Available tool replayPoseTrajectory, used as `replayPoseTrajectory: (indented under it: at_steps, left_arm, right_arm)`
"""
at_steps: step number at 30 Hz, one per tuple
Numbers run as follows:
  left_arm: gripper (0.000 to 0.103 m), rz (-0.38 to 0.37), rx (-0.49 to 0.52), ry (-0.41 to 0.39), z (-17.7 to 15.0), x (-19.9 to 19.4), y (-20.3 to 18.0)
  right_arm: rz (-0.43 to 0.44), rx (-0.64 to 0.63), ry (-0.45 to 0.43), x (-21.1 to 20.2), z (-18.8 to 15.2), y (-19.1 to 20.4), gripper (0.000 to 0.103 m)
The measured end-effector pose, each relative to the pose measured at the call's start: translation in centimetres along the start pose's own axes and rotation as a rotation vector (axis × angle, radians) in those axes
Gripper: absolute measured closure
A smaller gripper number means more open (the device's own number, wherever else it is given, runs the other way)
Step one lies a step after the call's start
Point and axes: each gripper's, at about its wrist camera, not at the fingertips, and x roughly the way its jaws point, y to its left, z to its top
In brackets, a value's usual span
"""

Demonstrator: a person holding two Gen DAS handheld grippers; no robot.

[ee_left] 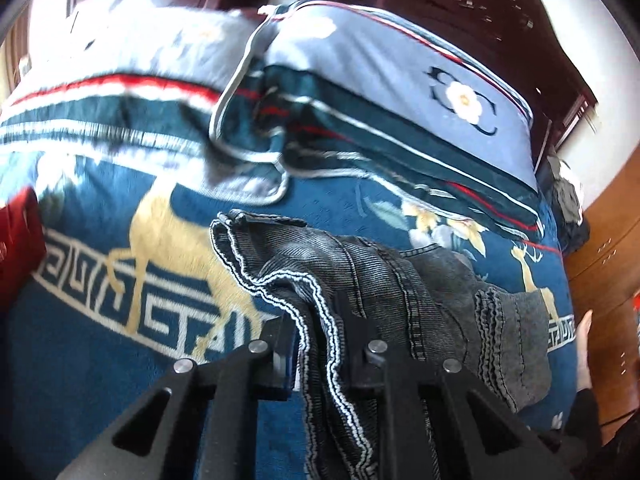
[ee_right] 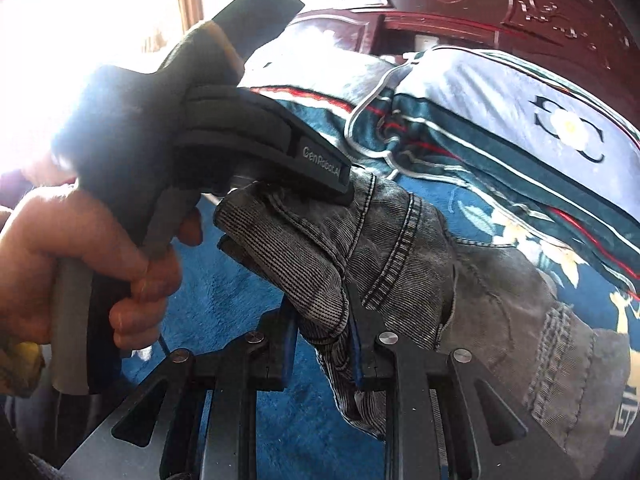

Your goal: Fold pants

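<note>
Gripping grey pants [ee_left: 360, 276] between both grippers' fingers [ee_left: 280, 344], above bedspread [ee_left: 120, 380].

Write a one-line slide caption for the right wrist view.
Right gripper clamps grey pants over blue blanket; left gripper grips the same pants.

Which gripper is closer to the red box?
Left. The left gripper holds the jeans not far from the red box; the right gripper grips them further away, box out of its view.
</note>
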Motion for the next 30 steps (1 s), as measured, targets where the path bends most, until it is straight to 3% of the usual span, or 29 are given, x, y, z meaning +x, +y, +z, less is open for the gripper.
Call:
replayPoseTrajectory:
  at_steps: [15, 30]
  left_arm:
    - [0.088, -0.05, 0.117, -0.031, 0.9, -2.9, -8.3]
    - [0.092, -0.127, 0.307, 0.019, 0.1, -1.8, -21.7]
  right_arm:
    - [0.02, 0.209, -0.069, -5.5, -1.3, -5.6, 0.083]
    - [0.007, 0.402, -0.121, -10.9, -5.8, -12.8, 0.084]
